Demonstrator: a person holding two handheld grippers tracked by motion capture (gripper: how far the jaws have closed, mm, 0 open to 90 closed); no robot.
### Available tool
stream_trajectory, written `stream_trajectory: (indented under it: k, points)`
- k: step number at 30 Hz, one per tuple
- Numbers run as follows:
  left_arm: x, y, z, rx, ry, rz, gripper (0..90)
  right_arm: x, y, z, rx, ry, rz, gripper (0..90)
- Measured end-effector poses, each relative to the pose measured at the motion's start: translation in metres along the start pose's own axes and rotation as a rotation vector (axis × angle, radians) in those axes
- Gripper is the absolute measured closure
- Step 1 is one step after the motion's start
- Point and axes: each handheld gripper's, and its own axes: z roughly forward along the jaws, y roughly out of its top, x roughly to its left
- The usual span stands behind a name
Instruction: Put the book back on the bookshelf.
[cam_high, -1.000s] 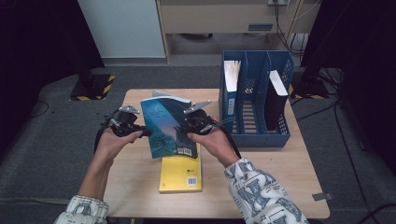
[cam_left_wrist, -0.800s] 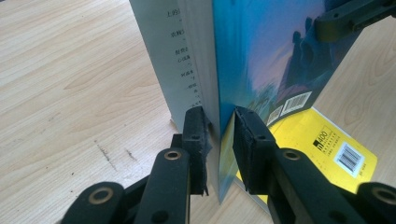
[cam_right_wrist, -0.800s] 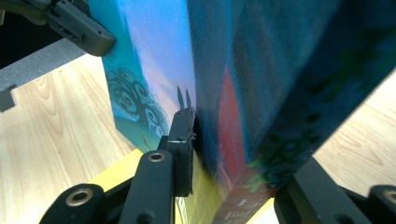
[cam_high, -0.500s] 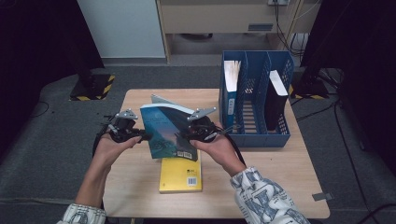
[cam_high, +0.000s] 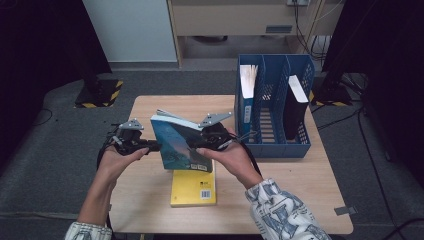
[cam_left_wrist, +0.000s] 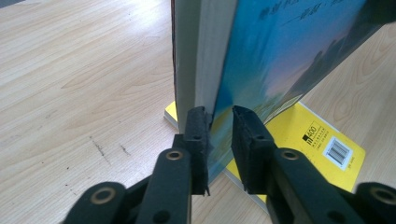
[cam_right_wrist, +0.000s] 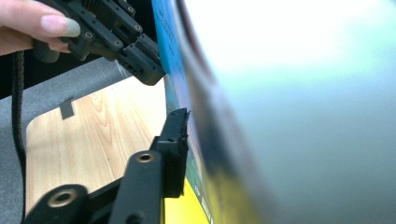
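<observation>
While both tongs clamp its opposite edges, the blue book (cam_high: 179, 145) stands upright between them.

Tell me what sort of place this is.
Probably an office or lab corner set up for recording. A small wooden table stands on grey carpet, a blue file rack on it holds books, and black-and-yellow taped stand feet and cables lie on the floor around it.
</observation>
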Motion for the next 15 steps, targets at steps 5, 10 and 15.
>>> stream_trajectory:
  k: [5,10,15]
  points:
    - [0.002,-0.021,0.002,0.003,0.065,-0.033,57.9,0.0,-0.002,0.0,-0.011,0.001,-0.019,71.5]
    - [0.004,-0.047,0.014,0.025,0.119,-0.078,43.7,0.001,-0.001,0.001,-0.017,-0.023,-0.035,73.4]
    - [0.009,-0.07,0.024,0.014,0.133,-0.135,37.1,-0.003,0.0,0.005,-0.041,-0.075,-0.035,74.1]
